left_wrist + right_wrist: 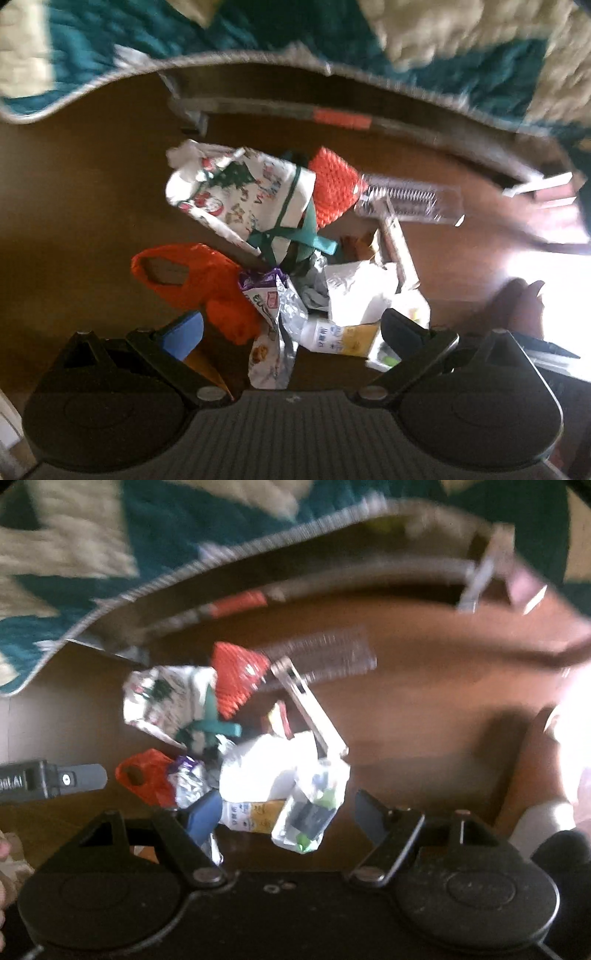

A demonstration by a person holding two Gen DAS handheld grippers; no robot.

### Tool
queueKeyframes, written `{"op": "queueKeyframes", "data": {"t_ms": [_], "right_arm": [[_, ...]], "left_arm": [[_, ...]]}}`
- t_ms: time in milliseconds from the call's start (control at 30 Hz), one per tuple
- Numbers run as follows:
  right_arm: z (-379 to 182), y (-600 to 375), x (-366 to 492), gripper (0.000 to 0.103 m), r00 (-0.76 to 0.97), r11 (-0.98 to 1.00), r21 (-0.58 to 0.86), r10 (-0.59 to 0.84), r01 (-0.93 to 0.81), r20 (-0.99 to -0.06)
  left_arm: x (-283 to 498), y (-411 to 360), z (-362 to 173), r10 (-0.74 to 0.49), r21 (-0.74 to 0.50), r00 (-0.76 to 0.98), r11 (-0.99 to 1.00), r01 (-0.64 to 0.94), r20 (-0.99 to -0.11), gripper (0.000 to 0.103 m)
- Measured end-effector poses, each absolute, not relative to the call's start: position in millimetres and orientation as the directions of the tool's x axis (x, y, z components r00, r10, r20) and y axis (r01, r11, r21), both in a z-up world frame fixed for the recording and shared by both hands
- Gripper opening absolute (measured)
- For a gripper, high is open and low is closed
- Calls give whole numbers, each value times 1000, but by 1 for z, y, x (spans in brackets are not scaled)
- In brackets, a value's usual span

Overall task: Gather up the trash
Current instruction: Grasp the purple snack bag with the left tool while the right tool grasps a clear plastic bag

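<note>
A heap of trash lies on the brown floor. It holds an orange plastic bag (192,277), a silver and purple snack wrapper (271,325), a small white bottle (325,334), a white paper bag (354,288) and a clear packet (314,812). My left gripper (291,328) is open just above the wrapper and bottle. My right gripper (284,812) is open over the bottle (251,812) and clear packet. The left gripper also shows at the left edge of the right wrist view (48,779). Both views are blurred.
A printed tote bag with green straps (243,192), an orange knitted piece (334,186) and a clear plastic box (410,199) lie behind the heap. A teal and cream rug (258,29) covers the far floor. A low wooden frame (295,110) runs along the rug's edge.
</note>
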State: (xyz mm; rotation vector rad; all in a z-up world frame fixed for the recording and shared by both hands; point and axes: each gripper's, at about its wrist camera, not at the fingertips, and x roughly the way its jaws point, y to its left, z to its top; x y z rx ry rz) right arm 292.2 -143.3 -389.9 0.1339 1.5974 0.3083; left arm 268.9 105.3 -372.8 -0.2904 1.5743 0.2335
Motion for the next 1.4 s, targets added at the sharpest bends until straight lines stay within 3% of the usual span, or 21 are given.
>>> {"op": "queueKeyframes", "data": {"t_ms": [333, 567, 633, 700, 767, 833, 967, 1033, 1067, 1100, 1167, 1233, 1400], "right_arm": [[-474, -156, 299, 76, -204, 960, 275, 278, 45, -939], [-502, -150, 297, 75, -245, 961, 271, 275, 51, -930], [-509, -150, 296, 75, -256, 961, 269, 276, 62, -926], [-516, -151, 296, 75, -266, 960, 271, 280, 70, -922], [-521, -151, 296, 74, -270, 959, 273, 282, 73, -921], [-524, -153, 295, 74, -273, 959, 276, 285, 73, -919], [-530, -155, 294, 72, -283, 957, 280, 290, 77, -914], [-533, -154, 294, 63, -284, 960, 272, 280, 68, -917], [-534, -154, 294, 28, -289, 960, 272, 279, 67, -916], [-536, -157, 296, 7, -301, 959, 270, 283, 84, -911], [-537, -159, 297, 9, -307, 956, 275, 293, 101, -906], [-535, -157, 298, 8, -304, 960, 271, 279, 69, -911], [-527, -154, 297, 2, -299, 968, 247, 251, 50, -921]], "left_arm": [[265, 109, -487, -75, 19, -261, 940, -341, -962, 100], [262, 108, -528, -109, 10, -323, 939, -345, -940, 85], [262, 104, -535, -114, 5, -331, 941, -338, -937, 77], [261, 102, -540, -116, 4, -336, 942, -335, -935, 75], [260, 99, -546, -119, 0, -339, 943, -332, -933, 69], [259, 99, -552, -128, -4, -348, 941, -338, -929, 56], [258, 99, -556, -136, -6, -347, 936, -351, -928, 52], [258, 99, -556, -145, -14, -340, 933, -359, -929, 42], [259, 101, -556, -150, -18, -338, 931, -363, -929, 38], [259, 101, -556, -152, -19, -337, 930, -366, -929, 32], [258, 104, -555, -157, -25, -343, 933, -359, -926, 31], [258, 104, -557, -153, -20, -349, 934, -357, -924, 20], [256, 105, -551, -155, -14, -367, 933, -359, -917, 8]]}}
